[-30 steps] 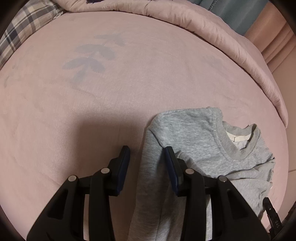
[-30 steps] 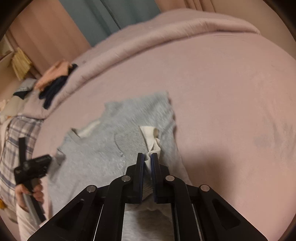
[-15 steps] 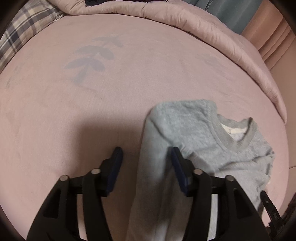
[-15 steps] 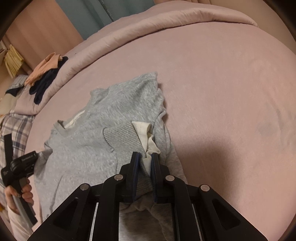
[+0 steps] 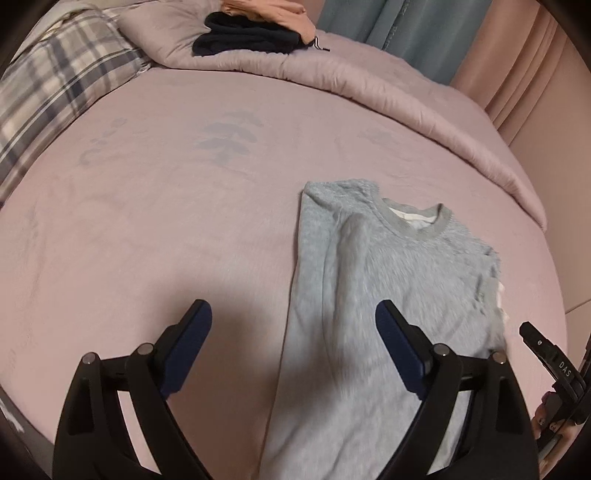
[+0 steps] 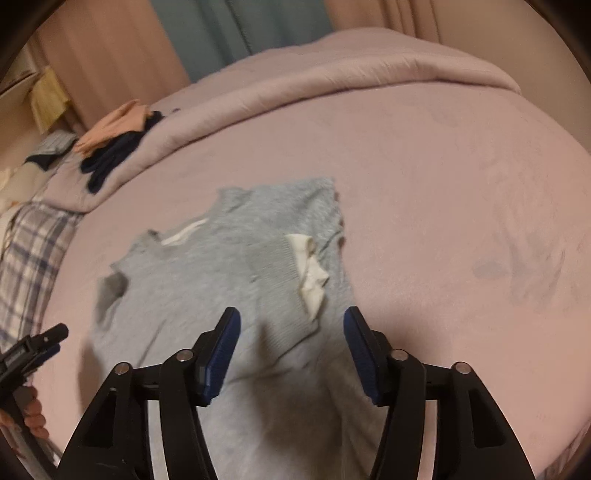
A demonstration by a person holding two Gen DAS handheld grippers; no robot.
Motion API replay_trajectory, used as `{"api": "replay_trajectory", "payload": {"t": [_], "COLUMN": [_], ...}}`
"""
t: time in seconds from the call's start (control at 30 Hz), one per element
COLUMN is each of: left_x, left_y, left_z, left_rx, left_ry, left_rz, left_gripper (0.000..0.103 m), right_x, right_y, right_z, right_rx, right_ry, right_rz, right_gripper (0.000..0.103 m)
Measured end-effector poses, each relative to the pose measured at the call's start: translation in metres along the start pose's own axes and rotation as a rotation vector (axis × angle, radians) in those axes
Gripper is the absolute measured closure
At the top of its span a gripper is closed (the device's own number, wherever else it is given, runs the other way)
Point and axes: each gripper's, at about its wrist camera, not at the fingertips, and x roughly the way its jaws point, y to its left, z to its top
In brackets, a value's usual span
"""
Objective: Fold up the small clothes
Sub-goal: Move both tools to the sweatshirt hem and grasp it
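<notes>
A small grey sweatshirt (image 5: 388, 280) lies on the pink bed, both sleeves folded in over the body, neckline pointing away. My left gripper (image 5: 293, 325) is open and empty, raised over the sweatshirt's left edge. In the right wrist view the sweatshirt (image 6: 229, 280) shows a folded-in sleeve with a grey ribbed cuff and white lining (image 6: 310, 273) lying on its right side. My right gripper (image 6: 291, 332) is open and empty, just behind that cuff.
A pink bedsheet (image 5: 147, 221) covers the bed, with a rolled pink duvet (image 5: 406, 103) along the far side. Dark and peach clothes (image 5: 251, 33) lie stacked on the duvet. A plaid pillow (image 5: 48, 85) is at the far left.
My right gripper opened and let go of the sleeve cuff, which now lies on the sweatshirt. My left gripper opened wider and pulled back and up.
</notes>
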Motion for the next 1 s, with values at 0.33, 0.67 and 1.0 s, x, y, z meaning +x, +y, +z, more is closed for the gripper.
{"api": "replay_trajectory", "payload": {"t": [0.33, 0.67, 1.0], "left_x": [-0.043, -0.064, -0.054], "left_y": [0.014, 0.014, 0.013], "left_z": [-0.063, -0.105, -0.14], "left_rx": [-0.013, -0.023, -0.035], "left_ry": [0.02, 0.024, 0.11], "left_rz": [-0.026, -0.049, -0.086], "left_gripper": [0.012, 0.012, 0.012], "right_x": [-0.055, -0.103, -0.108], "right_y": [0.005, 0.015, 0.007], "right_z": [-0.025, -0.056, -0.083], "right_rx": [-0.075, -0.148, -0.128], "right_ry": [-0.056, -0.099, -0.096], "right_rz": [0.064, 0.143, 0.111], "right_gripper": [0.025, 0.025, 0.014]}}
